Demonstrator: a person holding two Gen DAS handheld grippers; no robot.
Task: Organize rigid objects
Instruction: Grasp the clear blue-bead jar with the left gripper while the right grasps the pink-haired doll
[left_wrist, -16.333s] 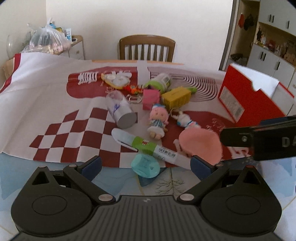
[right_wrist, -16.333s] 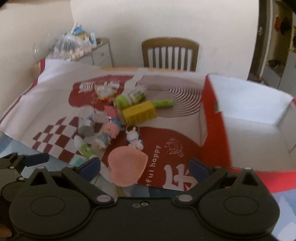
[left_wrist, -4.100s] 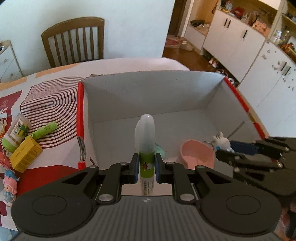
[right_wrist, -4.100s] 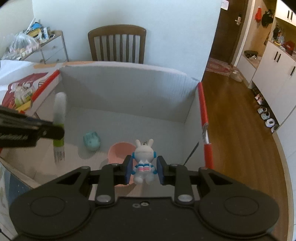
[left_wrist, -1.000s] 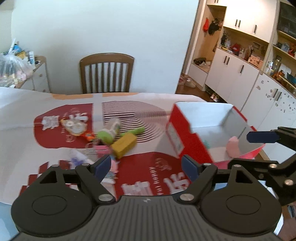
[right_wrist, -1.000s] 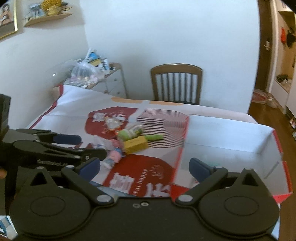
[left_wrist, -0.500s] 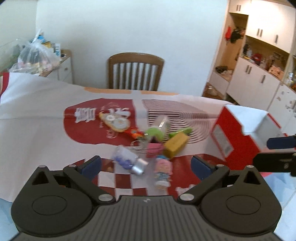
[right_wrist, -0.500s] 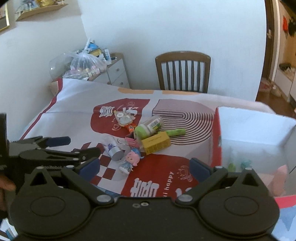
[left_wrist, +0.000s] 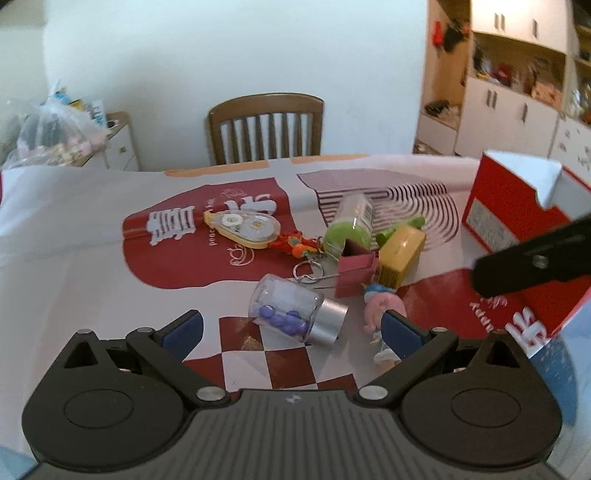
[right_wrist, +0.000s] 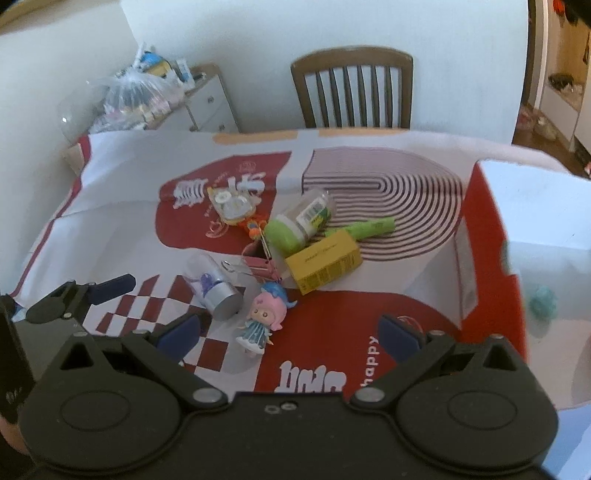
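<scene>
A heap of small objects lies on the red and white cloth. My left gripper (left_wrist: 291, 330) is open and empty, just above a clear jar of blue beads (left_wrist: 295, 314) with a silver lid. A pink-haired doll (left_wrist: 382, 310) lies by its right fingertip. My right gripper (right_wrist: 290, 332) is also open and empty, hovering over the same doll (right_wrist: 264, 317), with the jar (right_wrist: 214, 288) to its left. Behind are a pink binder clip (left_wrist: 354, 271), a yellow box (right_wrist: 325, 264), a green-lidded jar (right_wrist: 299, 221), a green marker (right_wrist: 365, 229) and a correction tape (left_wrist: 243, 229).
The red cardboard box (right_wrist: 491, 258) stands at the right with a teal toy (right_wrist: 543, 301) inside. A wooden chair (left_wrist: 266, 129) is behind the table's far edge. A bag of goods (right_wrist: 136, 96) sits on a cabinet at the back left.
Both grippers have come down and closer to the heap, which now fills more of each view. The left jaws stand wider than a second ago. The red box has slid toward the right edge.
</scene>
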